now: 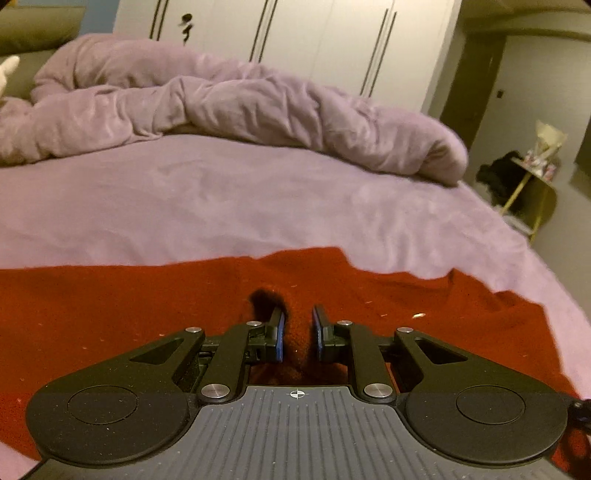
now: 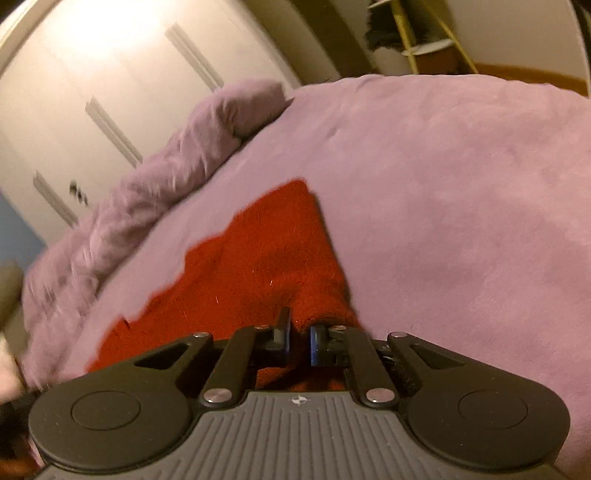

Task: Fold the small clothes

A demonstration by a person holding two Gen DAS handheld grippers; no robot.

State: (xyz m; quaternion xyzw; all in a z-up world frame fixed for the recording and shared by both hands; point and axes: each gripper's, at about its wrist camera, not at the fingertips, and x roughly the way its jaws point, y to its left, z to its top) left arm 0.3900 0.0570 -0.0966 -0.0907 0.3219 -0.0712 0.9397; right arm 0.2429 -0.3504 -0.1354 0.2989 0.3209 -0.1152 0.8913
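Garment: one red fuzzy cloth (image 1: pixel 147 314), spread on the bed (image 1: pixel 184 206), its far edge uneven; it lies at the near side of the bed, under both tools.
Left tool (image 1: pixel 298 328): its two blue-padded fingers are drawn close, pinching a raised fold of the red cloth between them.
Right tool (image 2: pixel 299 338): its two fingers are nearly together, clamped on a bunched ridge of the same cloth near its right-hand edge (image 2: pixel 332 258).
Tools, count: two, one in each wrist view; neither view shows the other tool.
Bed cover: one lilac sheet, smooth beyond the cloth.
Duvet: one lilac duvet (image 1: pixel 229 99), crumpled in a long roll along the far side of the bed, well apart from the cloth.
Wardrobe: white doors (image 1: pixel 314 33) behind the bed, with three pairs of long dark handles visible in the left view.
Side stand: one yellow-legged stand (image 1: pixel 532 184) on the floor past the bed's corner, with dark stuff on it; blurred.
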